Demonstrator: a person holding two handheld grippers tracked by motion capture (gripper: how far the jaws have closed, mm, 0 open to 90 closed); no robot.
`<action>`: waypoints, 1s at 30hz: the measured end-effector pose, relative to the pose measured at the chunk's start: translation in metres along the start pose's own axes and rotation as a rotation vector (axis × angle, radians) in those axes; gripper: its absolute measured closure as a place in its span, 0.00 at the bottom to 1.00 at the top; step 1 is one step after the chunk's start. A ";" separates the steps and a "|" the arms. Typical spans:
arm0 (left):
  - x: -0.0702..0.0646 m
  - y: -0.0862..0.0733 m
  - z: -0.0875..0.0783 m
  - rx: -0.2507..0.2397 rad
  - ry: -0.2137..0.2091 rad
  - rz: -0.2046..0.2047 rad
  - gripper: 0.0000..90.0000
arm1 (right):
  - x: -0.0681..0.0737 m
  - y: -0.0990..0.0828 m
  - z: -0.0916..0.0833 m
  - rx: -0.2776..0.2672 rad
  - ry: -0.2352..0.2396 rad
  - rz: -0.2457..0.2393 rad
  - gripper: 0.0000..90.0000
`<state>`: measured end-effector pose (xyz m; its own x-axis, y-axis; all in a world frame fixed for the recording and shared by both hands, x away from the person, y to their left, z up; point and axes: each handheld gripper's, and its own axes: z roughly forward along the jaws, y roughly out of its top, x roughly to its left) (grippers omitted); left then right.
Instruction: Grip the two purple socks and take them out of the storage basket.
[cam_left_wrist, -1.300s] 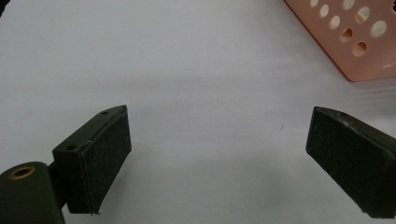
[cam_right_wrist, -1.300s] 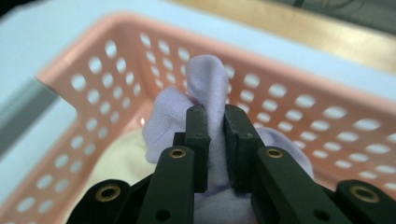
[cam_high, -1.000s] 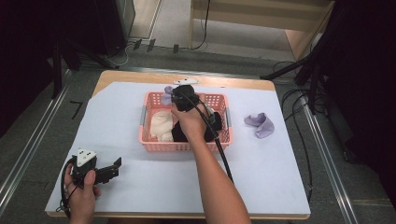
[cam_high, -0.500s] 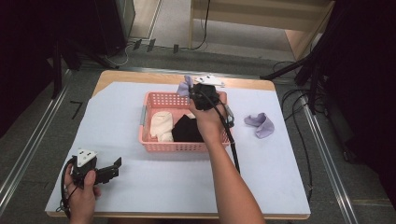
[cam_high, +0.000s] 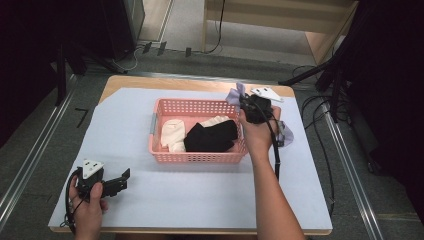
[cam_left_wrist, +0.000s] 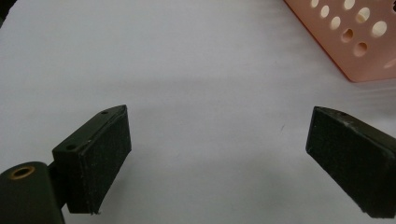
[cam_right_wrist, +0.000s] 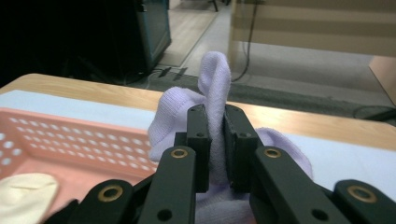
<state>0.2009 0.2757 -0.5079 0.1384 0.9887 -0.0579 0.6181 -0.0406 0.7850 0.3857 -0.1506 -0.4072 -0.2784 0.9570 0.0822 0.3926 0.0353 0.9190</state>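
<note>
A pink perforated basket (cam_high: 159, 145) stands mid-table with a cream sock (cam_high: 172, 134) and a black sock (cam_high: 210, 136) in it. Above the basket's far right corner, my right gripper (cam_high: 241, 100) is shut on a lavender sock (cam_high: 233, 94). In the right gripper view the sock (cam_right_wrist: 212, 79) bulges up between the closed jaws of the gripper (cam_right_wrist: 215, 119), with the basket (cam_right_wrist: 70, 135) low on the left. A second lavender sock (cam_high: 287, 134) lies right of the basket, partly behind the hand. My left gripper (cam_high: 123, 180), (cam_left_wrist: 219, 140) rests open on the white mat, front left.
A white mat (cam_high: 200, 195) covers the wooden table (cam_high: 165, 82). In the left gripper view the basket's corner (cam_left_wrist: 355, 42) is at the upper right. Cables and dark stands (cam_high: 325, 75) sit on the floor beyond the table's right side.
My right gripper has carried the lavender sock rightward along the basket's far edge to its right corner. The left gripper has stayed put.
</note>
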 end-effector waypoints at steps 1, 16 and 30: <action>0.000 0.000 0.000 0.001 0.002 -0.001 0.08 | -0.006 -0.002 -0.002 0.002 -0.009 0.013 0.92; 0.000 0.000 0.000 0.000 0.007 -0.001 0.08 | -0.073 -0.055 -0.029 0.079 -0.123 0.075 0.92; 0.000 0.000 0.000 0.000 0.004 -0.002 0.08 | -0.089 -0.082 -0.059 0.088 -0.132 0.125 0.31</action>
<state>0.2006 0.2758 -0.5077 0.1343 0.9893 -0.0575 0.6183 -0.0383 0.7850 0.3270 -0.2557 -0.4671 -0.1076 0.9847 0.1374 0.4933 -0.0671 0.8672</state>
